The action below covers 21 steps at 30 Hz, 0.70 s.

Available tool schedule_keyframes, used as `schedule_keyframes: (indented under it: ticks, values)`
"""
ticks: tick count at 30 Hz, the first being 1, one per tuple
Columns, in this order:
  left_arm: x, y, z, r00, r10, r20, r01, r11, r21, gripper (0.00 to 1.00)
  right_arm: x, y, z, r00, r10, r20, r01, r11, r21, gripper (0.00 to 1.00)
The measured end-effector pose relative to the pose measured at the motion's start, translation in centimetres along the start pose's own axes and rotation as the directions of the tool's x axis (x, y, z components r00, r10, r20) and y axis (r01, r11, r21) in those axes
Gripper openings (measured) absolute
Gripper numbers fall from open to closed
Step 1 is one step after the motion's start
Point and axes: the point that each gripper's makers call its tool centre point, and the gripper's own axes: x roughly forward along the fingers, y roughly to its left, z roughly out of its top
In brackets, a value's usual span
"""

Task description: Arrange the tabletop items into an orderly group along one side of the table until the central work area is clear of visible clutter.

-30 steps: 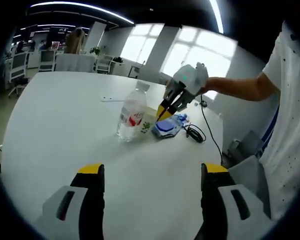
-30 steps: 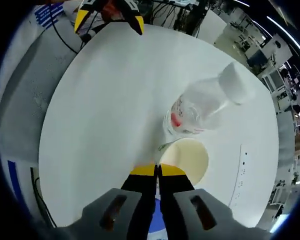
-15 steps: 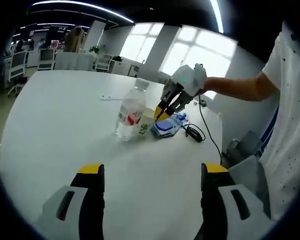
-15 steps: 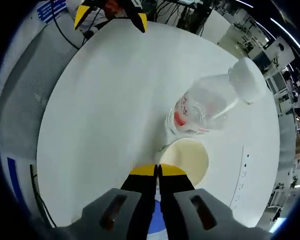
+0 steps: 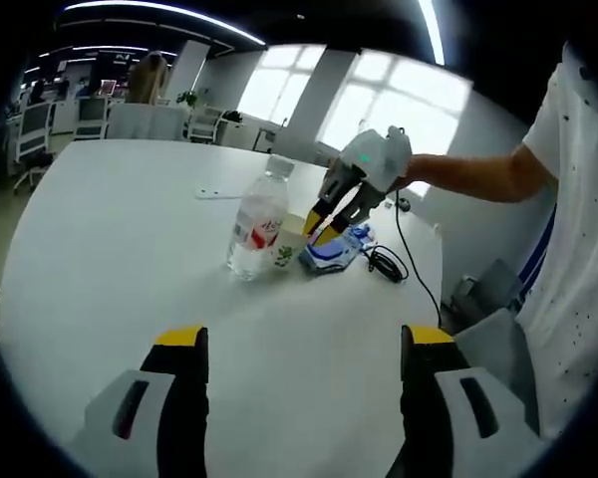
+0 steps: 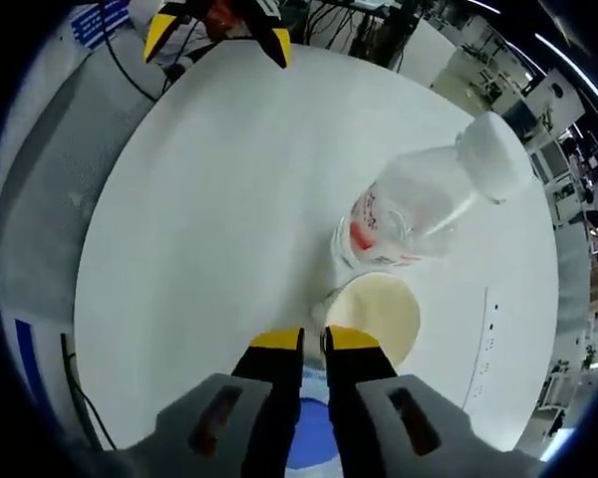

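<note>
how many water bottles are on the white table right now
1. The clear water bottle stands upright on the table, beside the paper cup and near the right gripper. Nothing hints at another.

Grey claw point(image 5: 304, 398) bodies with black, yellow-tipped jaws; white short sleeve point(image 5: 563, 129), finely dotted.

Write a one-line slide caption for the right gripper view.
Right claw, slightly parted, above paper cup beside water bottle on white table.
</note>
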Motion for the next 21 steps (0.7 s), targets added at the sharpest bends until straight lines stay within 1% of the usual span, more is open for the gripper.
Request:
schedule_keyframes:
  ticks: [3,7,10,13,16,19,21]
  values:
    - [0.0,0.0,0.0,1.0,0.0,0.0,0.0,1.0,0.002,0.81,-0.2,0.0,0.0,1.0,-0.009,0.003,0.009,1.0,0.005,0.14]
    - [0.1,-0.1,0.1,1.0,-0.002,0.0,0.002,1.0,0.006,0.81,-0.6,-0.1,0.1,1.0,-0.023,0.022,0.022,0.999,0.032,0.19]
    - [0.1,-0.3,0.3,1.0,-0.005,0.002,0.005,1.0,0.009,0.81,-1.1,0.0,0.5,0.998,-0.036,0.059,0.031,0.996,0.086,0.23]
    - [0.1,-0.4,0.5,1.0,-0.007,0.001,0.007,1.0,0.015,0.81,-1.6,0.1,0.6,0.995,-0.053,0.08,0.043,0.991,0.129,0.28]
    - [0.2,-0.6,0.6,1.0,-0.009,0.0,0.009,1.0,0.022,0.82,-2.0,0.1,0.5,0.993,-0.066,0.095,0.05,0.985,0.163,0.31]
    - [0.2,-0.7,0.8,1.0,-0.009,-0.001,0.009,1.0,0.027,0.82,-2.6,0.4,0.7,0.988,-0.085,0.129,0.054,0.972,0.228,0.34]
    - [0.1,-0.8,0.9,1.0,-0.009,-0.002,0.009,0.999,0.032,0.82,-2.8,0.6,0.5,0.986,-0.095,0.14,0.057,0.966,0.252,0.37]
